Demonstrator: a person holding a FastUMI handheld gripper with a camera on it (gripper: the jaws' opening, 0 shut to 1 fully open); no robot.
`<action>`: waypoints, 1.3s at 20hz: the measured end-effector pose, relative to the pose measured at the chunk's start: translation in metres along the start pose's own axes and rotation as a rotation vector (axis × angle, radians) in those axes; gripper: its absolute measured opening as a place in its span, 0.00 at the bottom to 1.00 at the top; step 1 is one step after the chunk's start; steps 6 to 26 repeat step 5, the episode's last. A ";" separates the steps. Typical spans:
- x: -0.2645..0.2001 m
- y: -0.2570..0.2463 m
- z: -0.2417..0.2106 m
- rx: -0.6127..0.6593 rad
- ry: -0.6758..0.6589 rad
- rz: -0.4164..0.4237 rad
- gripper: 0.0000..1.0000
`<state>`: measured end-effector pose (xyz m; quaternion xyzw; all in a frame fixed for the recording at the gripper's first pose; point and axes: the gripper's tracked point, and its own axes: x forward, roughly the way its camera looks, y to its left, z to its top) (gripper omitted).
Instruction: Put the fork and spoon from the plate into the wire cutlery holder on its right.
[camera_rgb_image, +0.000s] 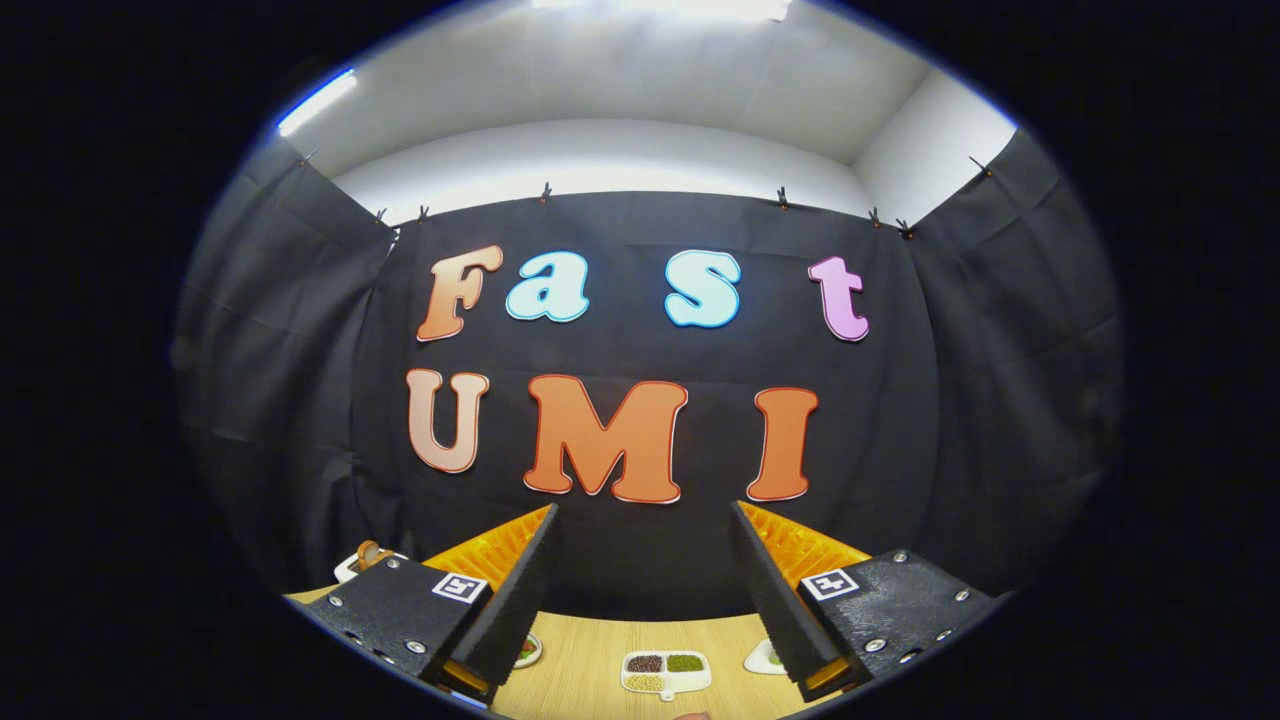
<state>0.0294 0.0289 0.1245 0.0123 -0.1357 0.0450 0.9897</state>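
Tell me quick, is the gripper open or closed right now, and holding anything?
Gripper: open, fingers spread wide, nothing between them, raised above the wooden table.

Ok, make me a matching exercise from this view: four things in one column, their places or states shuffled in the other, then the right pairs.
Things:
1. tongs
2. divided dish
3. small plate
4. table

Places or states:
A. partly hidden behind the left finger
B. light wood
C. wide open, holding nothing
D. on the table, between the two fingers

Pairs: 1-C, 2-D, 3-A, 4-B
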 end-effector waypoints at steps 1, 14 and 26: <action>-0.001 0.001 0.002 0.003 -0.005 0.004 0.98; -0.003 0.005 0.001 0.008 -0.010 0.019 0.98; -0.003 0.005 0.001 0.008 -0.010 0.019 0.98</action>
